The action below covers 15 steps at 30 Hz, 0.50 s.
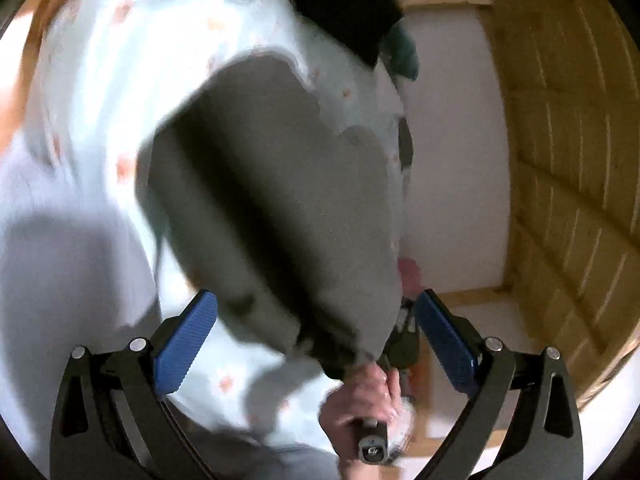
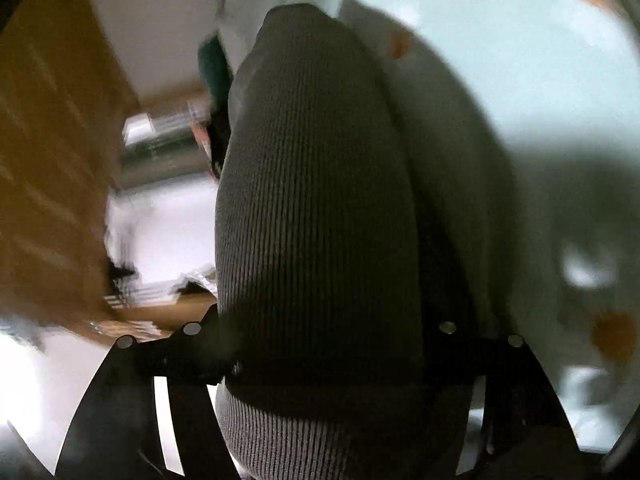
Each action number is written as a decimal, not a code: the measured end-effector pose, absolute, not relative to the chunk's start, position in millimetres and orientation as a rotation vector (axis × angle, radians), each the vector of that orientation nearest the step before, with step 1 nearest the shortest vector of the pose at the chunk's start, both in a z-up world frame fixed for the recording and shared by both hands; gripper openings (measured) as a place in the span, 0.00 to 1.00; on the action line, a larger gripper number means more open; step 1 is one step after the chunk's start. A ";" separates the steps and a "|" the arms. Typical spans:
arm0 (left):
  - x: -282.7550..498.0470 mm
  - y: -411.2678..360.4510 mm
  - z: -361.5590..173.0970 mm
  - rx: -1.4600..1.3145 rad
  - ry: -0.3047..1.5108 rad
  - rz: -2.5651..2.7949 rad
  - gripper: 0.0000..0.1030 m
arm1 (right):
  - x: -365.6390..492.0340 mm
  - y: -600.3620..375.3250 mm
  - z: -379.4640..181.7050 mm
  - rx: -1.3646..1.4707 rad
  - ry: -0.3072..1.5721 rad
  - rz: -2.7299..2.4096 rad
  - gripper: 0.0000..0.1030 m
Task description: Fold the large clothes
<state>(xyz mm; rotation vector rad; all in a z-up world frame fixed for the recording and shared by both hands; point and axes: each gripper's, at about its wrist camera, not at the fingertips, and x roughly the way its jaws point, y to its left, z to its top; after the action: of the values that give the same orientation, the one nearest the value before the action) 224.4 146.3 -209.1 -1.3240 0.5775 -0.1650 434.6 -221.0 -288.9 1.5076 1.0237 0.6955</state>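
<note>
A grey ribbed knit garment (image 1: 272, 184) hangs lifted over a pale blue bed sheet with small orange prints (image 1: 120, 60). In the left wrist view my left gripper (image 1: 316, 320) is open, its blue pads (image 1: 184, 344) wide apart, with the cloth hanging in front of them. Below it a hand holds the right gripper's handle (image 1: 372, 440) at the garment's lower end. In the right wrist view the garment (image 2: 316, 220) fills the middle and covers my right gripper (image 2: 320, 360), which is shut on the garment; its fingertips are hidden under the cloth.
A white wall (image 1: 452, 140) and wooden panelling (image 1: 568, 160) lie to the right. A dark garment (image 1: 344, 0) and a teal one (image 1: 404, 56) lie at the far end of the bed. Both views are motion-blurred.
</note>
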 end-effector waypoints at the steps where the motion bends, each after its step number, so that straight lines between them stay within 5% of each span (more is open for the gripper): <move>1: 226.3 138.1 -204.6 -1.300 0.542 -0.180 0.94 | 427.6 -224.1 -292.0 1.534 1.009 0.688 0.62; 7: 253.4 105.3 -248.4 -1.624 0.598 -0.220 0.94 | 400.7 -242.9 -286.8 1.547 0.999 0.652 0.63; 15: 293.8 88.2 -281.4 -1.599 0.643 -0.273 0.94 | 397.8 -275.6 -289.0 1.511 1.008 0.649 0.63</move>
<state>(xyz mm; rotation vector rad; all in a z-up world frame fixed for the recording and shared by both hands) 293.8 88.2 -281.4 -1.5986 0.6433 -0.2730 397.8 -275.6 -289.0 1.5109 1.0084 0.6493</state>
